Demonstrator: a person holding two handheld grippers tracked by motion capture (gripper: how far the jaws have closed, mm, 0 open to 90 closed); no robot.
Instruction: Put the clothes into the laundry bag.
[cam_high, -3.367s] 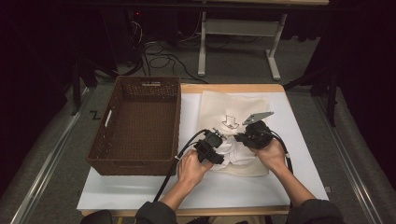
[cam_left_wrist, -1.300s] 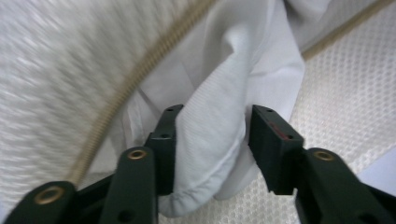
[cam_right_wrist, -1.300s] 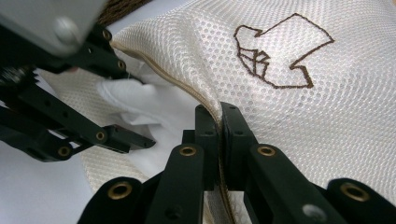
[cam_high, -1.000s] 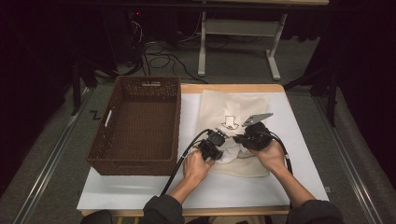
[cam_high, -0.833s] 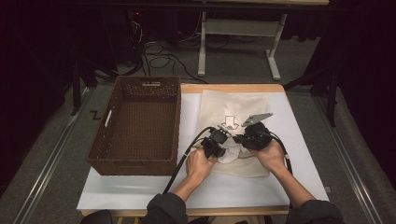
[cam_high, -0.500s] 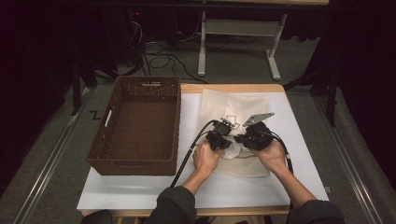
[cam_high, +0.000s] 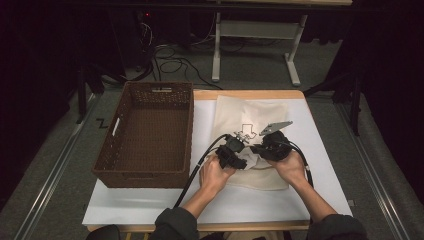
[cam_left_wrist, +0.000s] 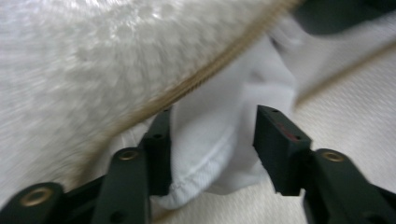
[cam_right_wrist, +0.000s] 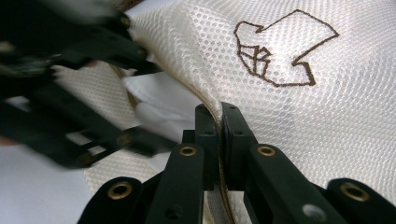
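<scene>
A cream mesh bag (cam_high: 250, 112) with a brown stitched shirt outline (cam_right_wrist: 280, 46) lies on the white table cover. My right gripper (cam_right_wrist: 218, 112) is shut on the bag's zip edge and holds the mouth lifted. A white cloth (cam_left_wrist: 219, 140) lies in that mouth under the raised mesh (cam_left_wrist: 93, 56). My left gripper (cam_left_wrist: 212, 126) reaches into the opening. Its jaws have just been opening and now stand apart, with the cloth's hemmed edge loose between them. In the high view both grippers, left (cam_high: 239, 149) and right (cam_high: 260, 148), meet tip to tip at the bag's near half.
A brown wicker basket (cam_high: 150, 91) stands left of the bag with nothing inside. The white table cover (cam_high: 150, 205) runs to the near edge. Cables trail from both grippers toward the person. A white stand's legs and floor cables lie beyond the table.
My left hand has moved slightly right and away, toward the right gripper and the bag's mouth. Less of the white cloth shows outside the bag. The right hand has stayed put.
</scene>
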